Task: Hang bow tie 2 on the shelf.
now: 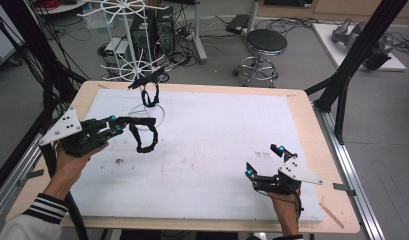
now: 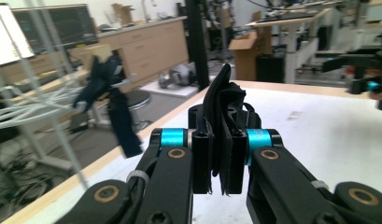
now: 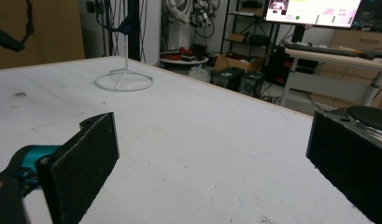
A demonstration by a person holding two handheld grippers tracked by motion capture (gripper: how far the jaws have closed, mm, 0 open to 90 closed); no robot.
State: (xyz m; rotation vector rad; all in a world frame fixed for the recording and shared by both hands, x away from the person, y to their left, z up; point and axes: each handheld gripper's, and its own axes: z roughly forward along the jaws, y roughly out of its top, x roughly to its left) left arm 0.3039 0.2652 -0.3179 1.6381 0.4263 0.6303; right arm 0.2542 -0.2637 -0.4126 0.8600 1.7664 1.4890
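Right gripper [image 1: 267,161] idles near the table's front edge, jaws spread wide, nothing between them. White foam board [image 1: 217,150] covers the wooden table [image 1: 312,130]. White wire rack [image 1: 126,40] stands at the far left; one black strap [image 1: 150,95] already hangs from it. Left gripper [image 1: 142,121] pinches a second black strap loop [image 1: 146,137], dangling above the board just short of the rack. Risk: loop swings, misses the arm, or knocks the light rack.

We hold our left gripper [image 1: 142,121] raised at the table's left with its jaws pinched together, the forearm in a striped cuff, while our right gripper [image 1: 264,161] rests low at right, jaws spread wide.
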